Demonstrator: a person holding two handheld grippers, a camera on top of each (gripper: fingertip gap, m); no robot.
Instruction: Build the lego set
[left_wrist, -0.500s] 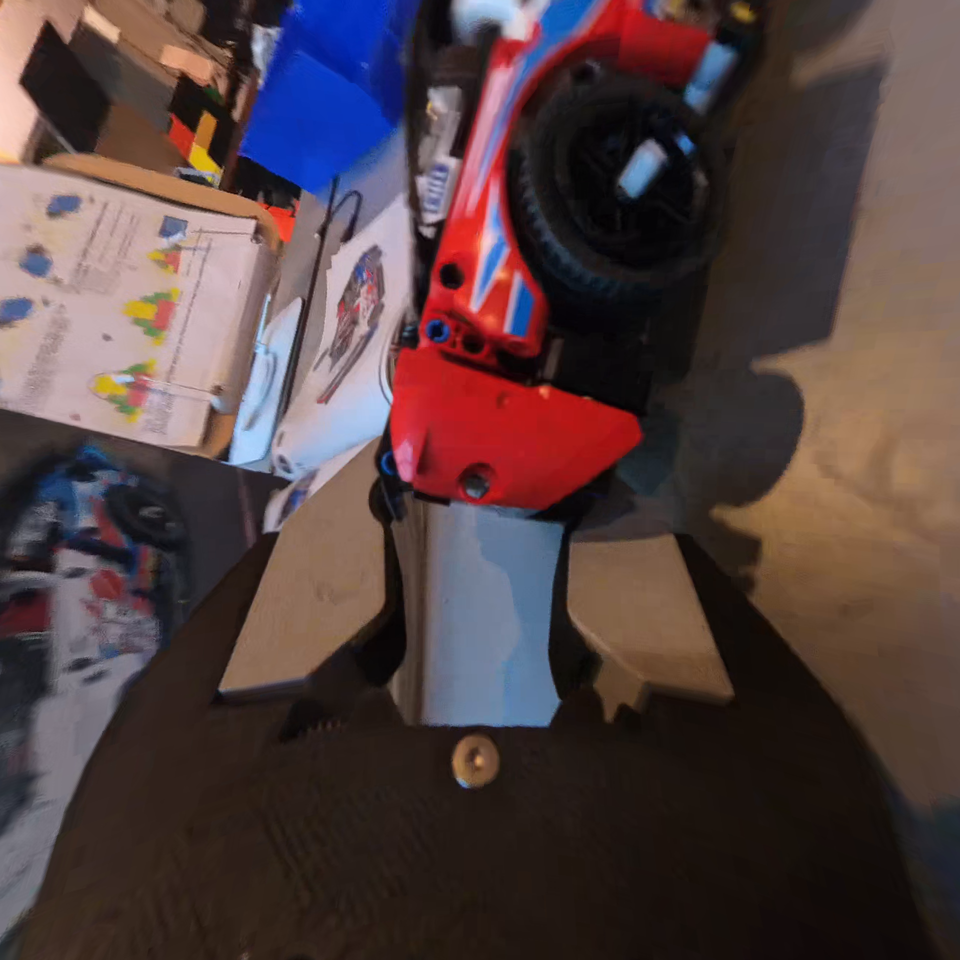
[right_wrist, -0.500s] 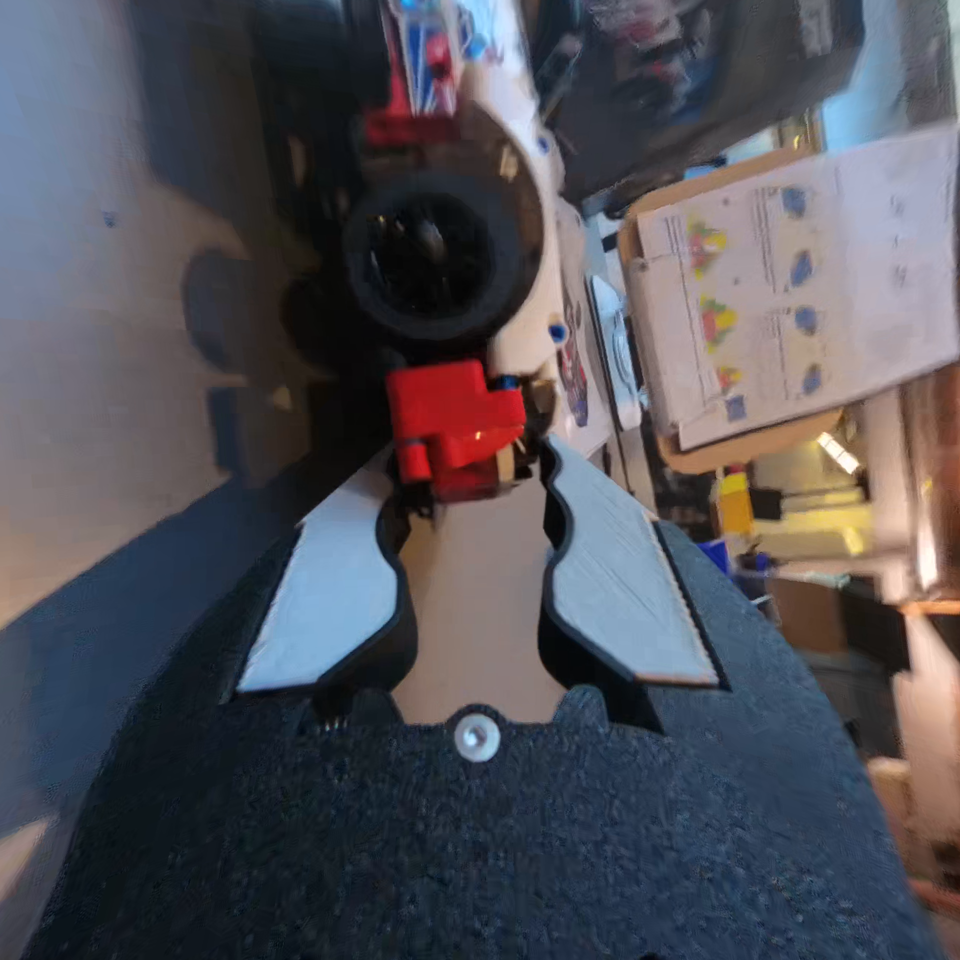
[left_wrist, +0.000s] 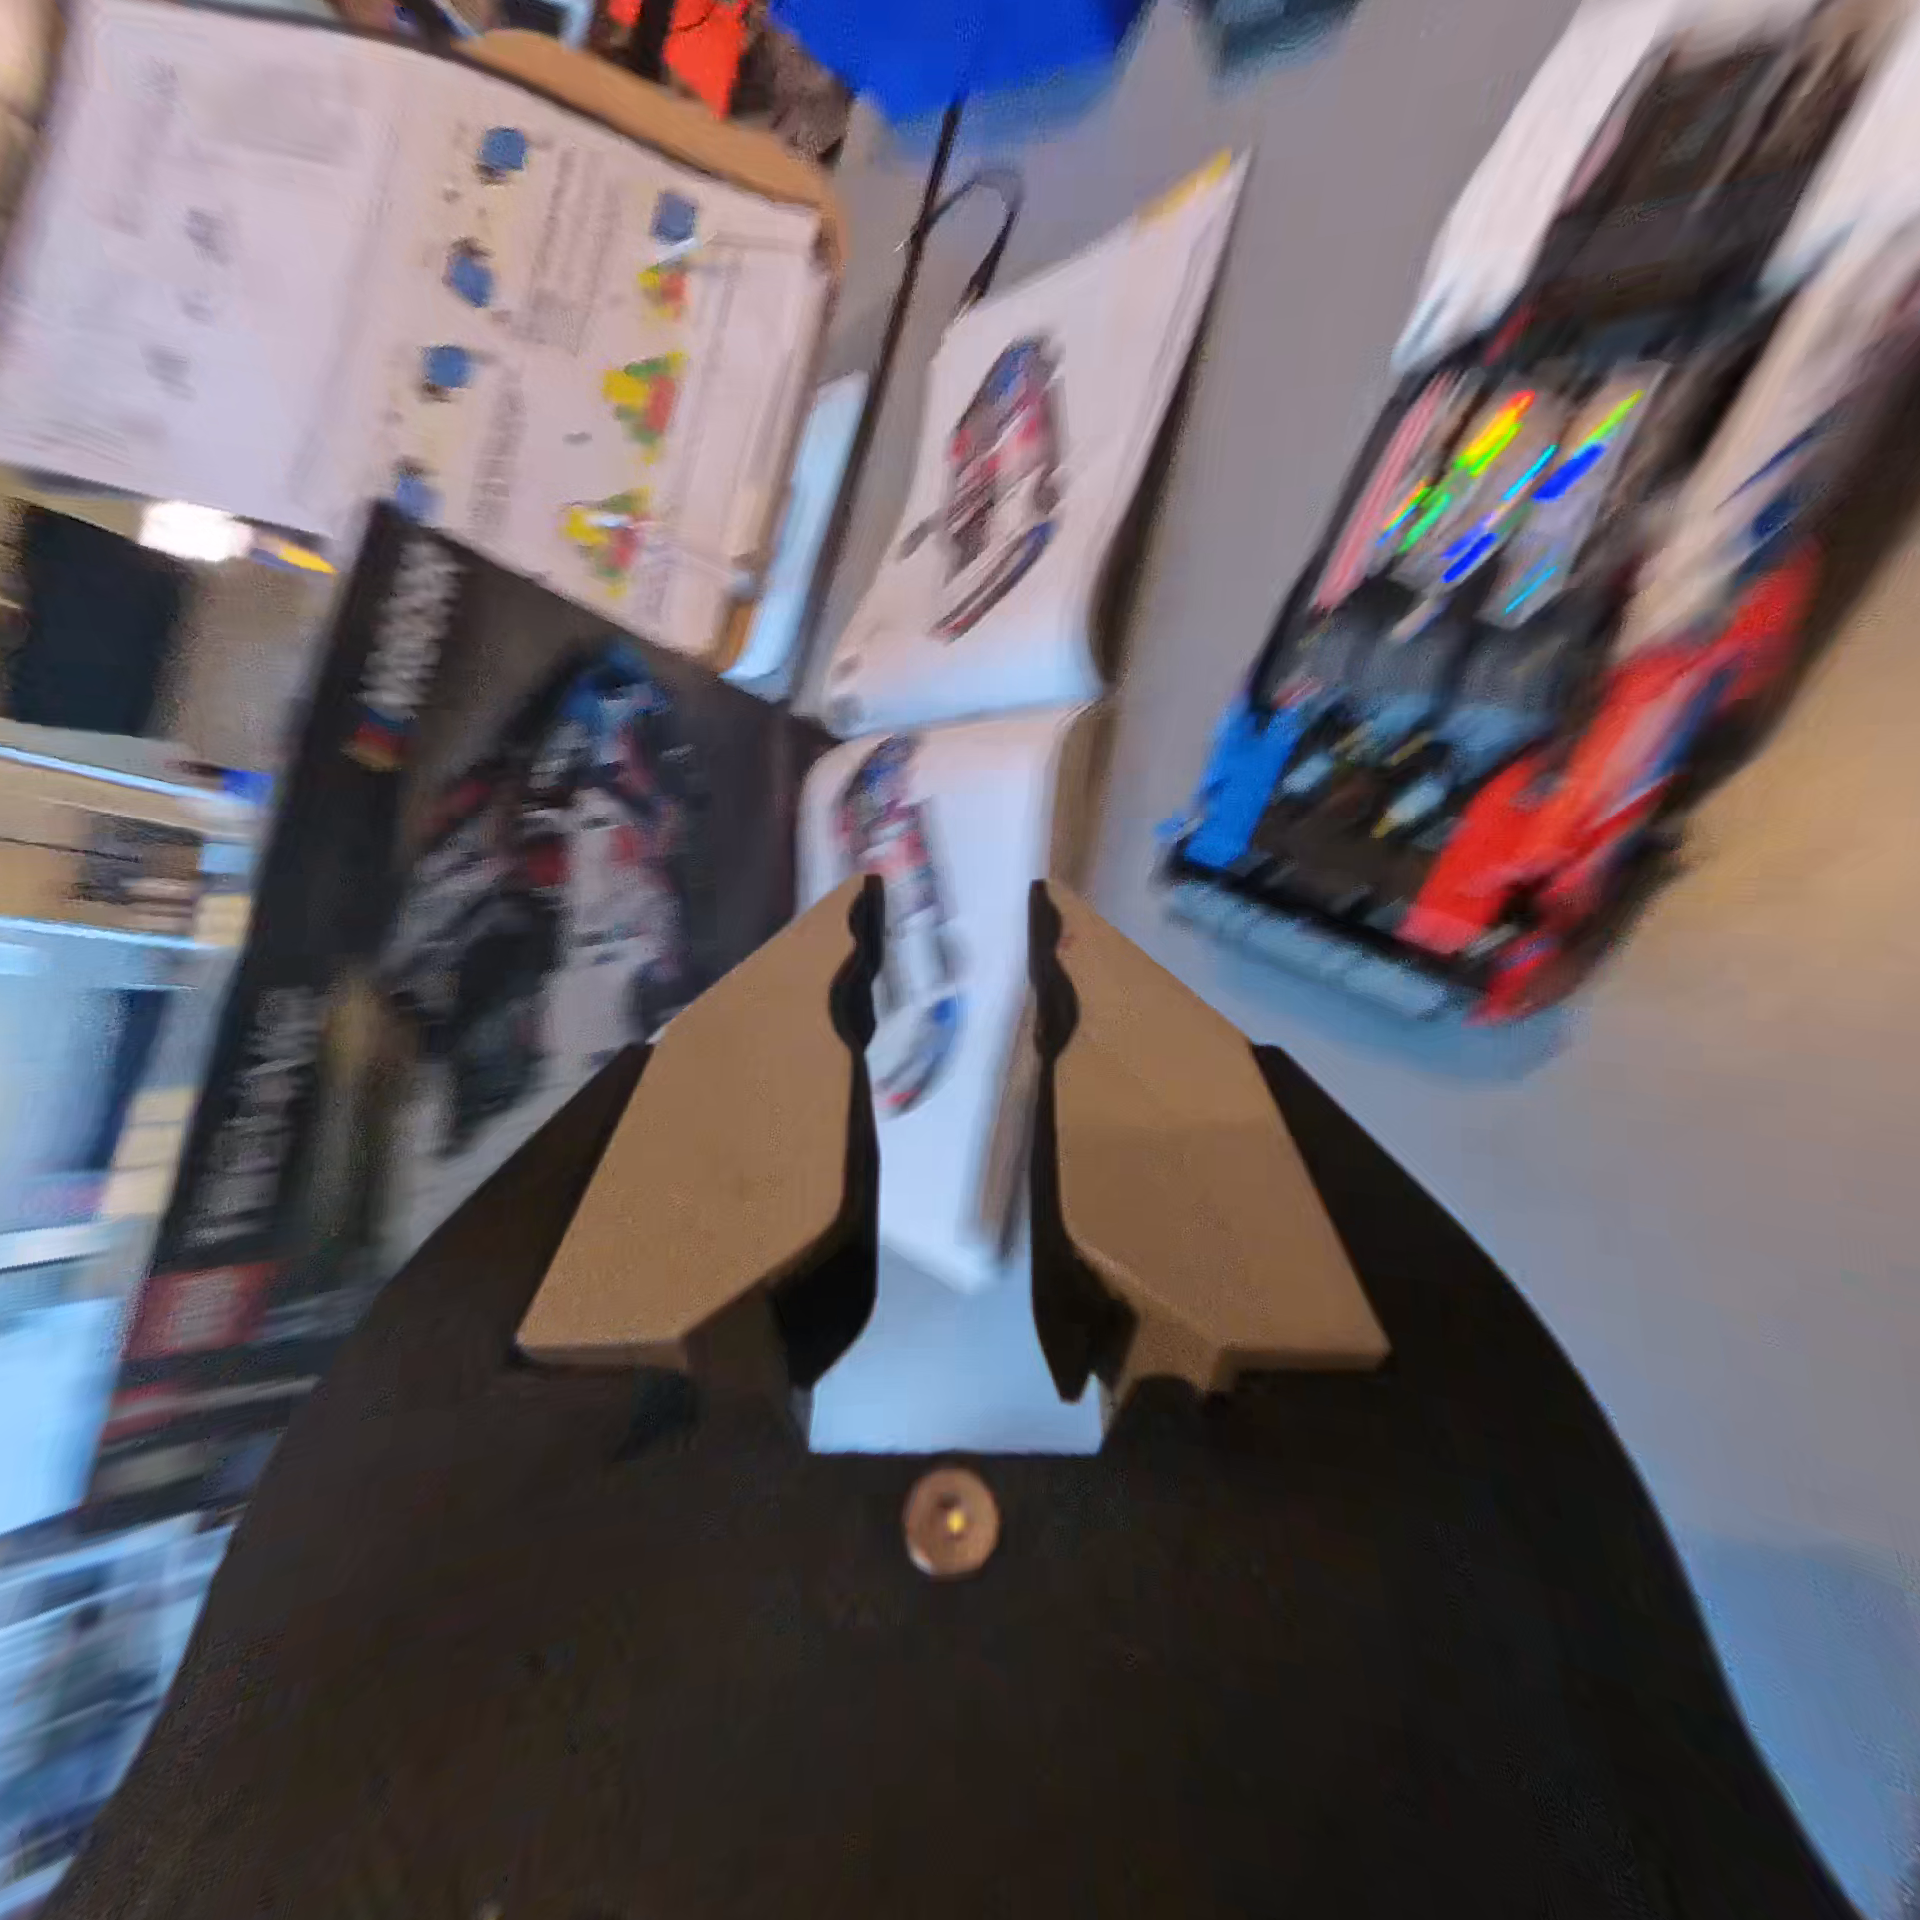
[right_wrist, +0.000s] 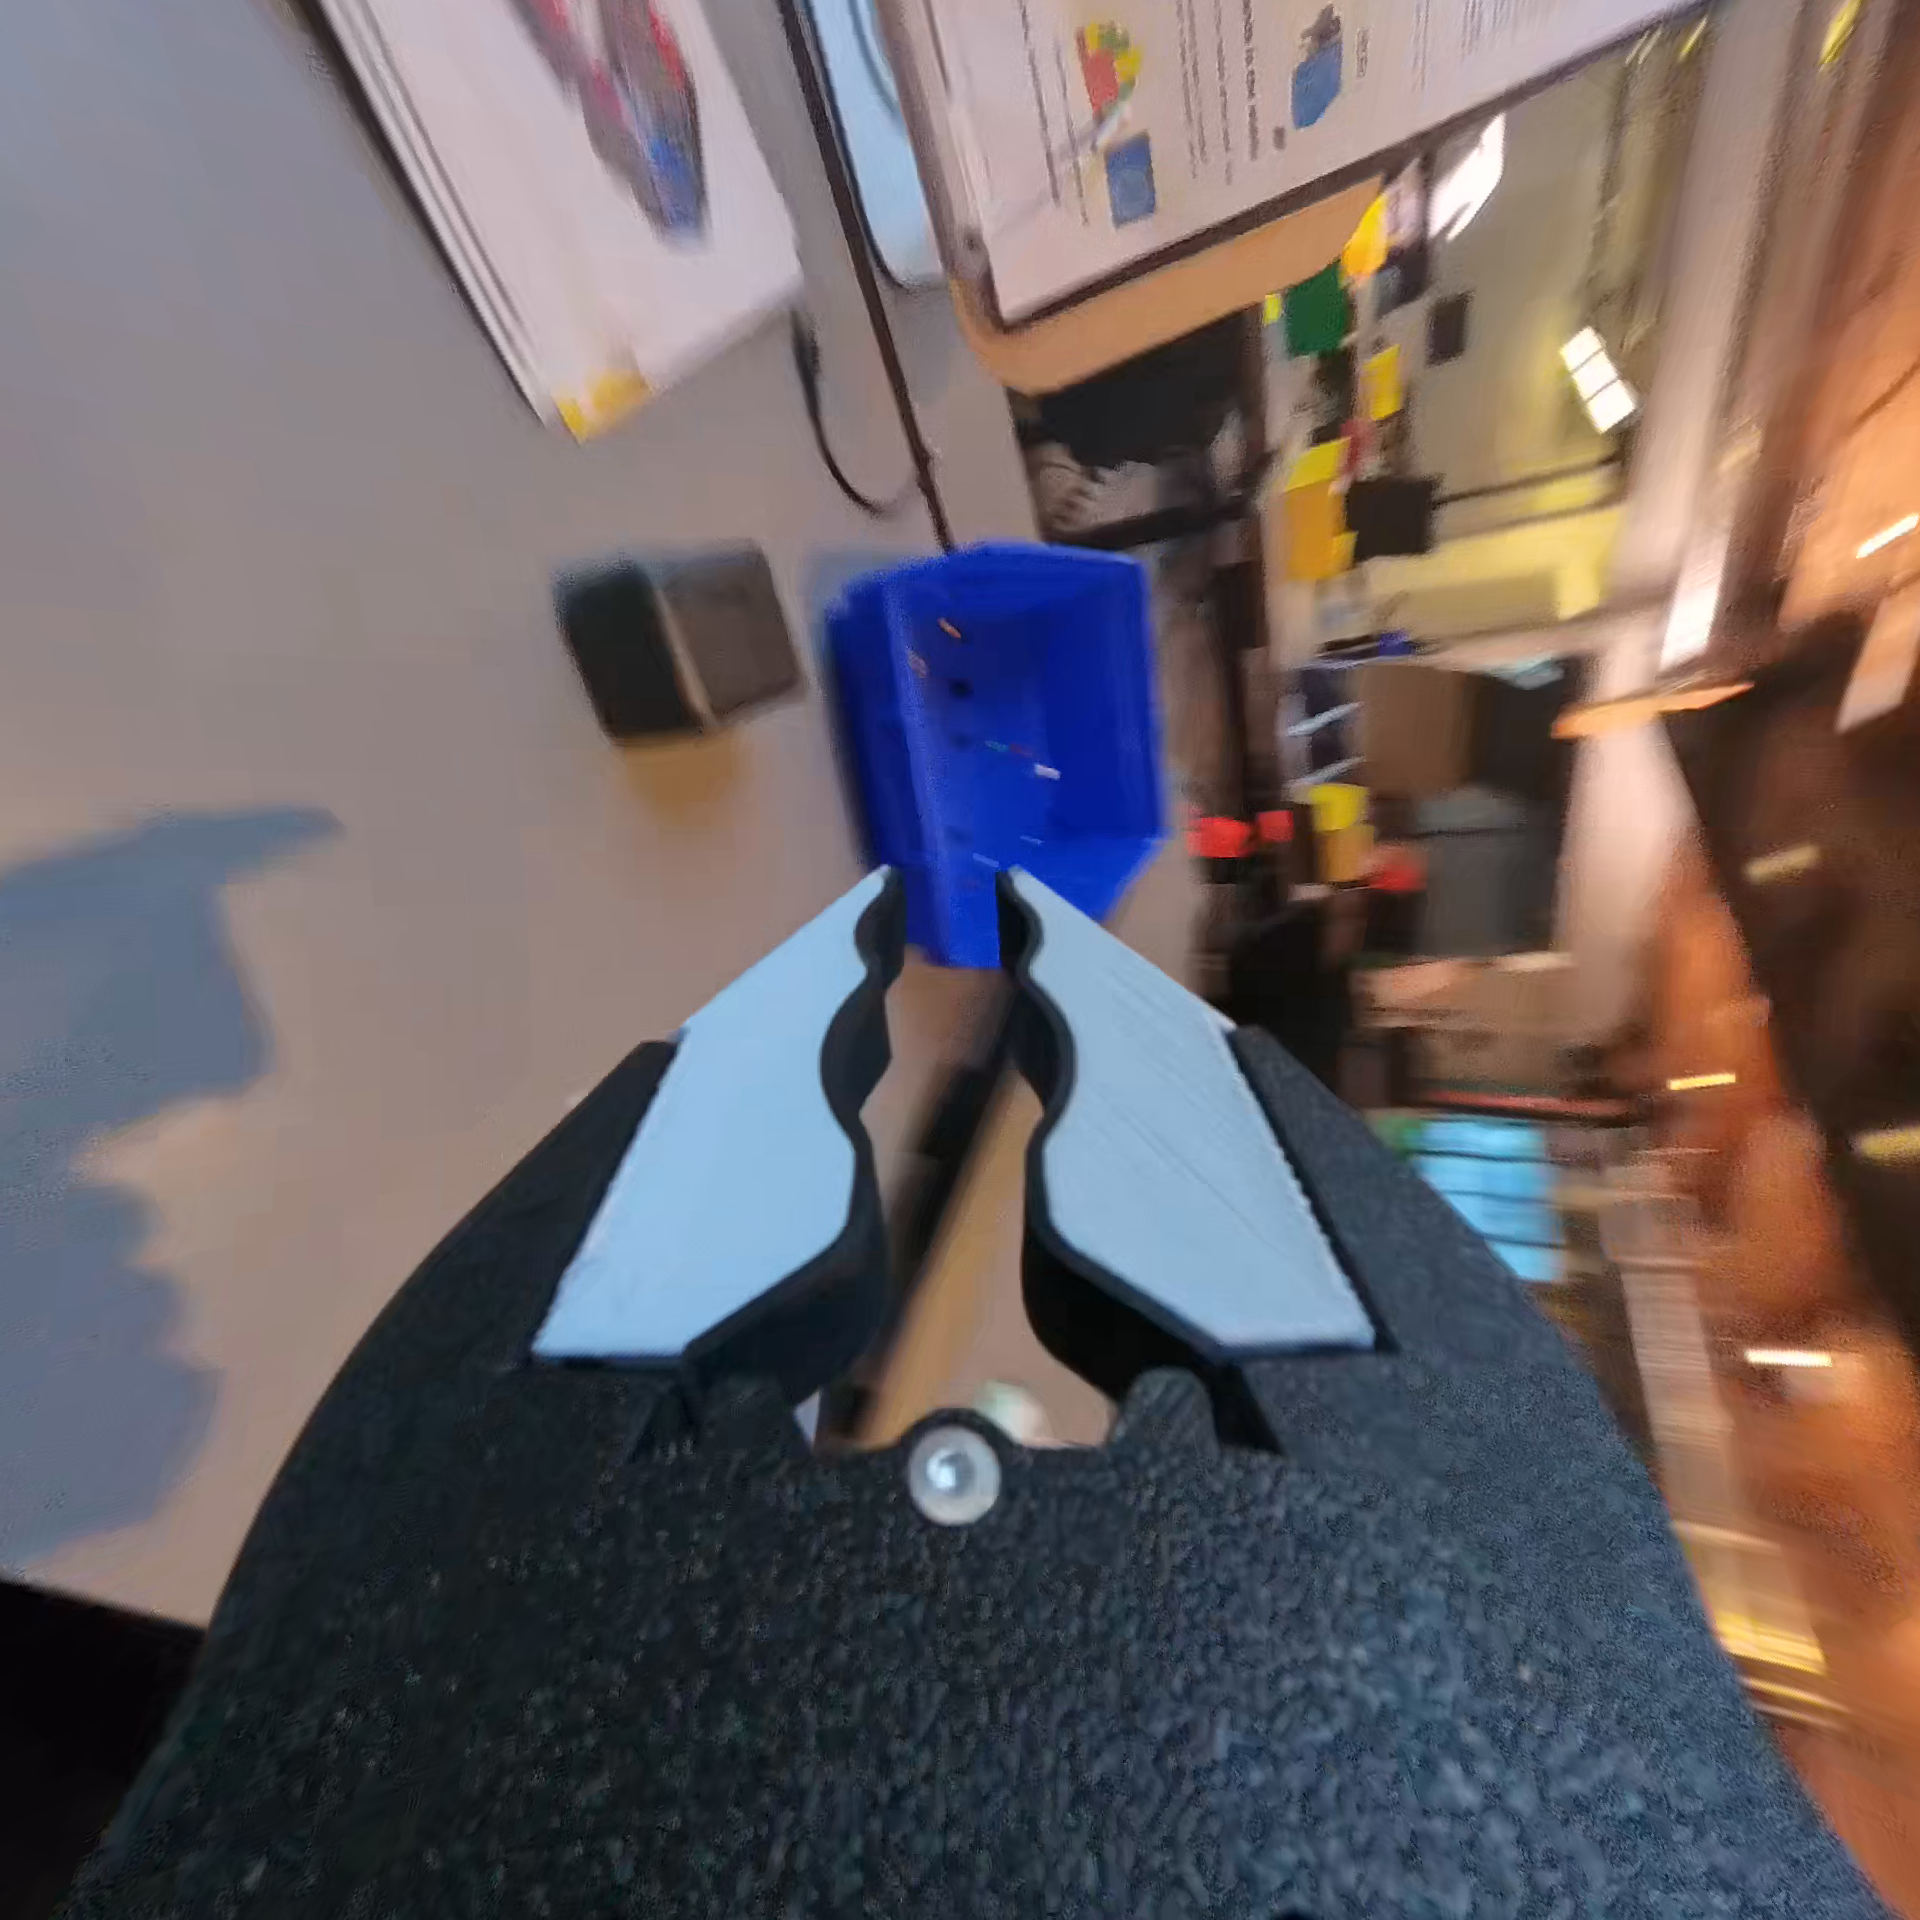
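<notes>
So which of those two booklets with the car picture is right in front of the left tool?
The lower booklet, seen between the left tool's fingers; the other booklet lies farther off.

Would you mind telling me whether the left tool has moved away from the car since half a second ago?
Yes. The left tool has let go of the lego car, which now lies off to its right; the tool now faces the instruction booklet.

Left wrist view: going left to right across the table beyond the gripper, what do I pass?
Dark set box → white instruction booklet → the partly built red, blue and black model on the far right. The left gripper sits open below them, holding nothing.
</notes>
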